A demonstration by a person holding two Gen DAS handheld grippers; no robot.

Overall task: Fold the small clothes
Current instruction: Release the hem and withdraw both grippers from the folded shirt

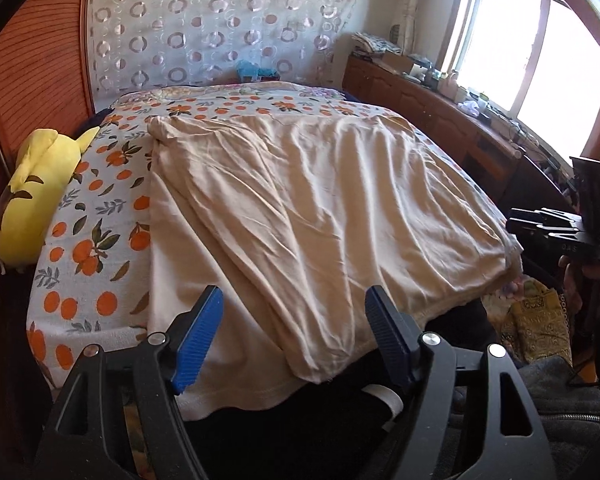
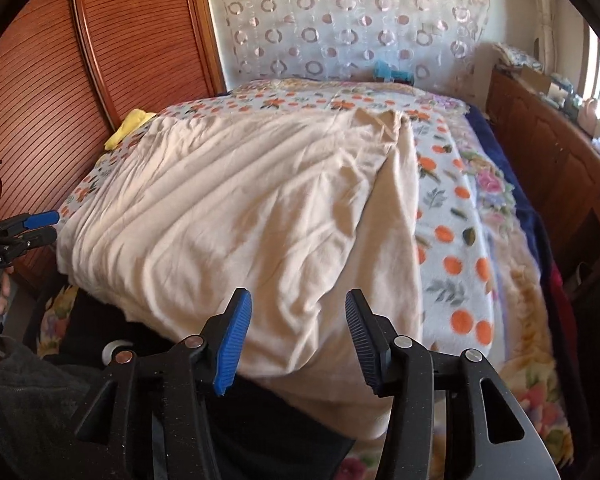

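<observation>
Left wrist view: the left claw (image 1: 294,336) is hanging wide open right over the near hem of the beige garment (image 1: 300,216), not gripping anything. The right claw (image 2: 298,336) is sitting just as wide open and empty over its own end of the same hem. Further back, the garment is lying spread out and wrinkly across the orange-print bedspread (image 1: 96,248), with a yellow plush (image 1: 36,192) resting beside it.

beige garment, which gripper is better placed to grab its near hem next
Either; slight edge to the left. The left gripper is open right over the beige garment hem. The right gripper, also open, faces its folded corner.
</observation>
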